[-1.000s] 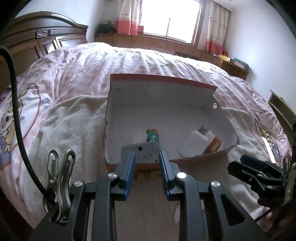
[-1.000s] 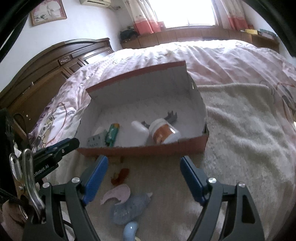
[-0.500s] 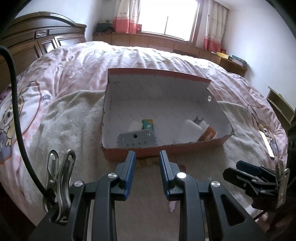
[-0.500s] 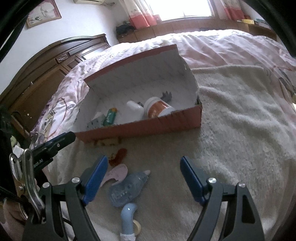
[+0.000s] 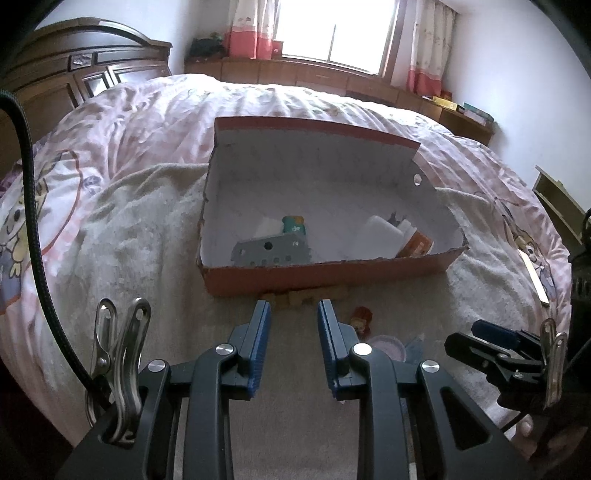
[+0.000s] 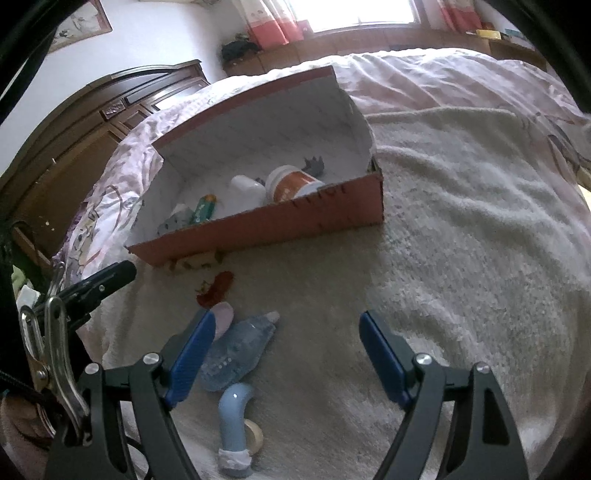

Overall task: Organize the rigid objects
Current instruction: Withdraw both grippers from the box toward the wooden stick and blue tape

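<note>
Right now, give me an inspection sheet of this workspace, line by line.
Surface: beige towel over a pink bedspread.
Job's things: box holds a bottle, grey plate and green tube; outside lie a blue pouch, blue pipe, pink lid and red toy.
Clutter: tape roll beside the pipe.
Grippers: left gripper and right gripper open, empty.
Cables: black cable, left edge.
Surroundings: headboard, window, curtains.
</note>
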Motion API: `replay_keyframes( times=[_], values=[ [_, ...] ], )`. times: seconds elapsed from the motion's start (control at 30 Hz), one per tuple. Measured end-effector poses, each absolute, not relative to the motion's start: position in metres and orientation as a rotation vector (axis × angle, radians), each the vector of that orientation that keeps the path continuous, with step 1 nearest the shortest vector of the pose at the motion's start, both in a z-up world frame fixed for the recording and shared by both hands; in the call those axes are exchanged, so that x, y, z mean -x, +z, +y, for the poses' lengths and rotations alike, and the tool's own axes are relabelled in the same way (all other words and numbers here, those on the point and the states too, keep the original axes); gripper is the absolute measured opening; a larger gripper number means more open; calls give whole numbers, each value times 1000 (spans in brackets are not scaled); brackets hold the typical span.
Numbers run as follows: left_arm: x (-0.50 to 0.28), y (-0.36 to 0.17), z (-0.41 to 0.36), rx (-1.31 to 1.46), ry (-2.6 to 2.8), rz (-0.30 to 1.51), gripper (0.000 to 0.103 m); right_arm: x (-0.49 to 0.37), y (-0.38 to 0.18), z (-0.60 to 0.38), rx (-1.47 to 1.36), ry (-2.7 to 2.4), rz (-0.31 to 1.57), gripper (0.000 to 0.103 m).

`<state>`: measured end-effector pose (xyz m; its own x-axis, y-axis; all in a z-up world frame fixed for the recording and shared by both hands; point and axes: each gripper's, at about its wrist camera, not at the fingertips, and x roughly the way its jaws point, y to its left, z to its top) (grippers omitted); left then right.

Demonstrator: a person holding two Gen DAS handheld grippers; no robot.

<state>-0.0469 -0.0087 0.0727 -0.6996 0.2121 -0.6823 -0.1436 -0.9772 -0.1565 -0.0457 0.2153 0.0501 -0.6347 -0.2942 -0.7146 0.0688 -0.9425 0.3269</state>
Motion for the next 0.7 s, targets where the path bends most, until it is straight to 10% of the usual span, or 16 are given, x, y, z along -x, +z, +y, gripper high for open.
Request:
replay_keyframes(
  times=[0.7],
  values=[
    [64, 43, -16, 1211, 2689, -138, 27, 50, 23, 209, -1302, -2614, -368, 84]
  ],
)
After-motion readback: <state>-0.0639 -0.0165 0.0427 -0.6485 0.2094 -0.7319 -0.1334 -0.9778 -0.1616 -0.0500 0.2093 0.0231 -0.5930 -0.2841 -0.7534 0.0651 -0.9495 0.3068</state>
